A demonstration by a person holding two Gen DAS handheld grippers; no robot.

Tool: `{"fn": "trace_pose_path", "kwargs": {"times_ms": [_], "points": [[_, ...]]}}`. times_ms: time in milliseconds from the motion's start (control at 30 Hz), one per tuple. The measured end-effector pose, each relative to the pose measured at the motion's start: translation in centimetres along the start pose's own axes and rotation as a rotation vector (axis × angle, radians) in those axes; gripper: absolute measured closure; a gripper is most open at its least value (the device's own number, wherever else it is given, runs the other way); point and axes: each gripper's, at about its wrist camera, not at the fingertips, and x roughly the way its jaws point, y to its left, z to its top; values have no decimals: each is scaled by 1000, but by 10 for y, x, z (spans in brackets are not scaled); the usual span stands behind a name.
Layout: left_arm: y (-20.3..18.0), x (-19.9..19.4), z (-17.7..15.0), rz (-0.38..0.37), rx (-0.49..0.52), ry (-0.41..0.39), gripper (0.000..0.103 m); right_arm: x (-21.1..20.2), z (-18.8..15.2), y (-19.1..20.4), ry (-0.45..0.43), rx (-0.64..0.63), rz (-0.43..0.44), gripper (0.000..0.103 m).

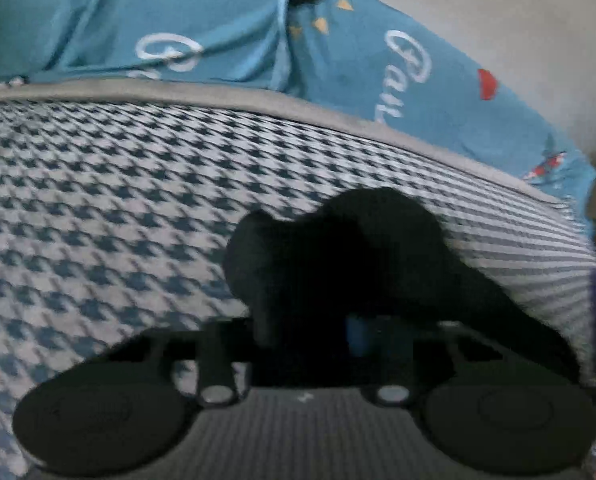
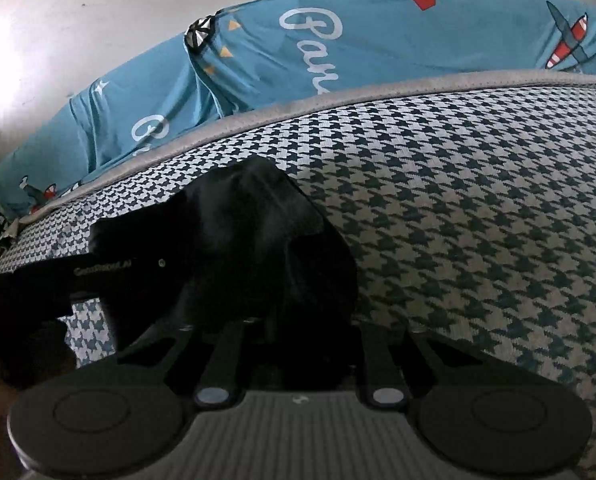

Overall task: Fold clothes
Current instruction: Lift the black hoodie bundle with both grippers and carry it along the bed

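A black garment (image 1: 338,248) lies bunched in a dark heap on a blue-and-white houndstooth cover (image 1: 97,200). My left gripper (image 1: 330,332) is buried in the near edge of the heap, its jaws drawn close together on a fold of the cloth, which hides the tips. In the right wrist view the same black garment (image 2: 257,240) rises in a peak straight ahead. My right gripper (image 2: 298,336) is shut on its near edge, fingertips covered by fabric. The left gripper's black body (image 2: 97,272) reaches into the heap from the left, close beside the right one.
The houndstooth cover (image 2: 478,220) ends in a grey trim (image 2: 338,104). Beyond it lies a rumpled teal sheet (image 2: 378,40) printed with white script, red shapes and aeroplanes. A pale wall (image 1: 498,20) stands behind. The cover drops off at the right edge (image 1: 578,248).
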Motion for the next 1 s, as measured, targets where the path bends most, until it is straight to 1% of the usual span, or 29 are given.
{"fn": "trace_pose_path", "kwargs": {"times_ms": [33, 67, 100, 200, 300, 467, 633, 733, 800, 1000], "points": [[-2, -1, -1, 3, 13, -7, 83, 0, 0, 0, -1, -1, 0, 86], [-5, -3, -2, 18, 34, -19, 88, 0, 0, 0, -3, -2, 1, 86], [-8, -6, -3, 32, 52, -32, 90, -1, 0, 0, -7, -7, 3, 86], [-15, -15, -3, 63, 84, -73, 91, -5, 1, 3, -32, -33, 10, 88], [-25, -23, -4, 124, 155, -116, 91, -10, 3, 5, -63, -55, 31, 88], [-36, -37, -2, 193, 212, -181, 91, -20, 8, 10, -118, -82, 58, 88], [-31, -54, -1, 229, 200, -212, 91, -27, 12, 20, -150, -104, 83, 88], [-29, -67, -2, 255, 221, -234, 91, -32, 13, 29, -176, -139, 98, 89], [-26, -74, -3, 260, 214, -242, 91, -36, 13, 35, -194, -161, 100, 89], [-18, -97, -7, 278, 196, -264, 91, -45, 8, 49, -212, -167, 131, 89]]}}
